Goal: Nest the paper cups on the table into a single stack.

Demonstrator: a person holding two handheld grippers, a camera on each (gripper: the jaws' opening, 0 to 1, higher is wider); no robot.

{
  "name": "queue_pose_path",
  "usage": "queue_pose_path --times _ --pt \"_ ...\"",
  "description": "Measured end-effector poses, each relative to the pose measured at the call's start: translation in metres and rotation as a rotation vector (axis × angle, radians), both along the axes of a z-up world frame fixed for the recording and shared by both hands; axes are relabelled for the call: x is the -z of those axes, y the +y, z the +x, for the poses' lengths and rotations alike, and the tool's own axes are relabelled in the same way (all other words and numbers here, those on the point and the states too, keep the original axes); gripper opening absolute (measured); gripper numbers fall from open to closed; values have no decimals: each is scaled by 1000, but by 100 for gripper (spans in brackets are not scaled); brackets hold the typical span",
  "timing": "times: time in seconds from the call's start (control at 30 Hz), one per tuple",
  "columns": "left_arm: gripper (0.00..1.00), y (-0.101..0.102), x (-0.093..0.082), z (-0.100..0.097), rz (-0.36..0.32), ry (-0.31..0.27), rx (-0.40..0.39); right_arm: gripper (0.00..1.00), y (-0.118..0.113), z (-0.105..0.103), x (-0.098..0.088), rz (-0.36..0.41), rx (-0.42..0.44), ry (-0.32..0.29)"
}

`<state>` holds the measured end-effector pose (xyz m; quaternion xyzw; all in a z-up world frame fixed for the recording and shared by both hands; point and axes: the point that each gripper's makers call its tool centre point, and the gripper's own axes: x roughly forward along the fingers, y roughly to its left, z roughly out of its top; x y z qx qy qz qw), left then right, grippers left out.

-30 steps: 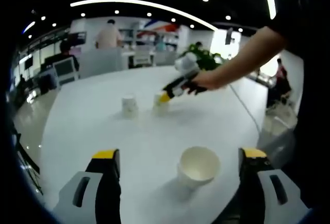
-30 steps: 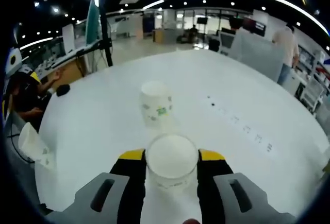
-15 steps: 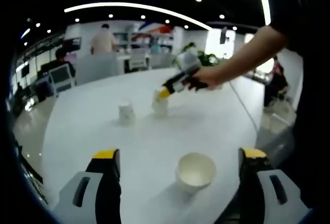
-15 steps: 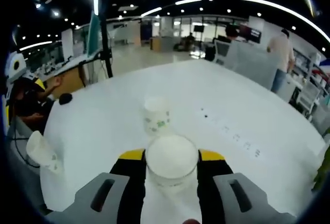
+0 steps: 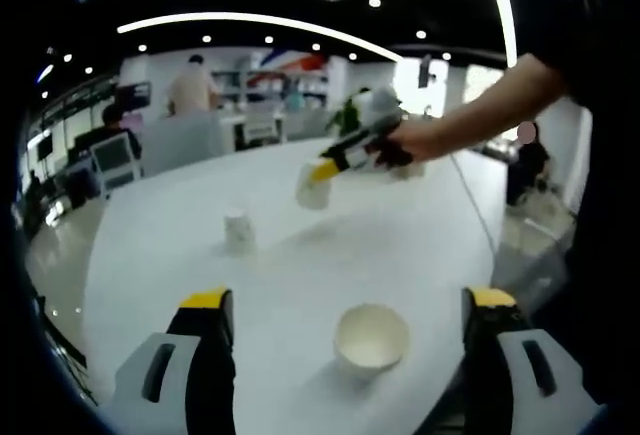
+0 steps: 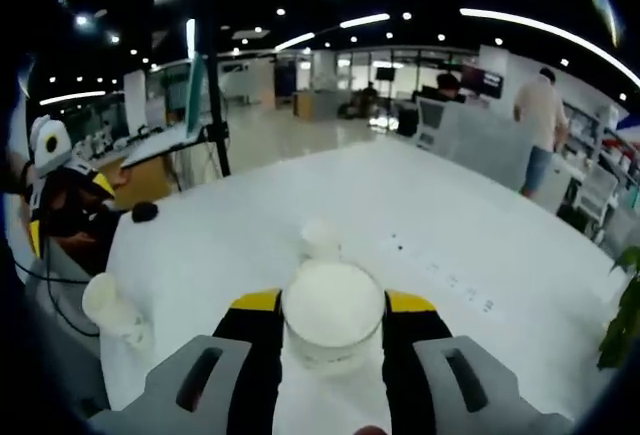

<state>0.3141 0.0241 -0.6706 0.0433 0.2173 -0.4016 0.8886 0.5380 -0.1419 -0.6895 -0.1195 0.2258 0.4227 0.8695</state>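
Observation:
In the left gripper view my left gripper [image 5: 345, 310] stands open over the white table [image 5: 160, 255], with an upright paper cup [image 5: 371, 338] between its fingers, untouched. A second cup [image 5: 238, 231] stands farther off, upside down. My right gripper [image 5: 322, 170], held by a person's hand, carries a third cup [image 5: 312, 191] in the air above the table. In the right gripper view my right gripper [image 6: 332, 307] is shut on that cup [image 6: 333, 313], bottom facing the camera. Beyond it stands the upside-down cup [image 6: 320, 238]; the upright cup [image 6: 108, 300] is at the left edge beside the left gripper [image 6: 52, 190].
The round white table [image 6: 480, 255] has small dark marks [image 6: 440, 275] on its right side. A dark puck-like object [image 6: 146, 212] lies near the left edge. People, desks and a plant [image 5: 350, 115] stand in the office beyond the table.
My right gripper has lifted its cup off the table and higher into the air. The standing cup and the upright cup look farther away in the right gripper view.

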Motion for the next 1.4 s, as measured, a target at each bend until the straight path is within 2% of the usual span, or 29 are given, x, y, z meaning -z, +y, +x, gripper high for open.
queue_pose_path --times 0.2,0.4,0.57,0.87,1.0,1.17,1.4 --pt "93 -2 -3 -5 -2 -9 5 35 -1 -17 -26 54 -6 -19" --pt "93 -3 -1 -7 -5 -8 18 35 1 -36 -45 76 -23 -33" --pt "92 -4 -1 -6 -8 -7 24 35 -1 -46 -58 79 -40 -60" --pt "92 -12 -2 -7 -13 -7 45 35 1 -67 -77 129 -49 -52" --pt "92 -14 0 -9 -11 -1 50 35 8 -85 -86 134 -88 -59" --pt "91 -14 0 -10 -25 -1 44 35 15 -107 -104 198 -103 -48" --pt "91 -11 5 -13 -27 13 40 35 19 -139 -115 236 -119 -24"
